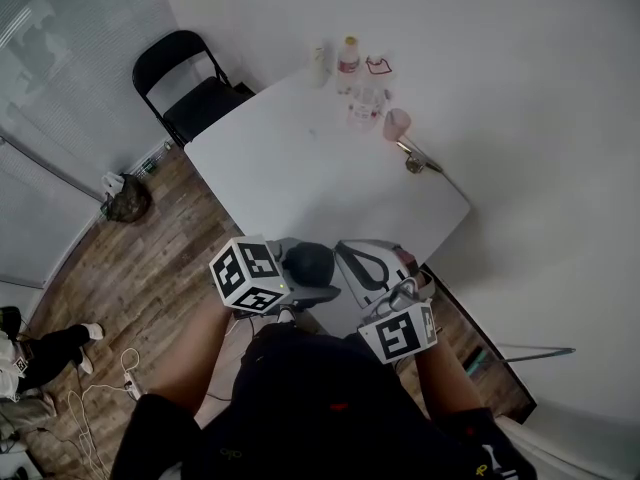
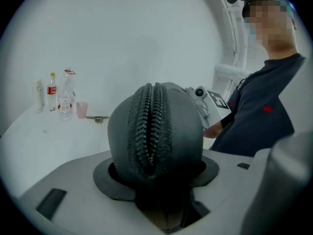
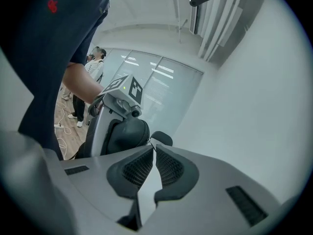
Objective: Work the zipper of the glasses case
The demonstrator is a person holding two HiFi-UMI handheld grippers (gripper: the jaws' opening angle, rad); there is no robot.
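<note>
Now, from the head view, the left gripper (image 1: 298,282) and right gripper (image 1: 347,255) meet over the near edge of the white surface (image 1: 300,158), with the dark glasses case (image 1: 310,260) between them. Bottles (image 1: 349,60) stand at the far edge. In the left gripper view, its jaws stand partly open, clamped on the case, and the zipper (image 2: 149,126) faces the camera. In the right gripper view, its jaws are pressed together with their tips at the case's end. Whether they pinch a zipper pull I cannot tell.
</note>
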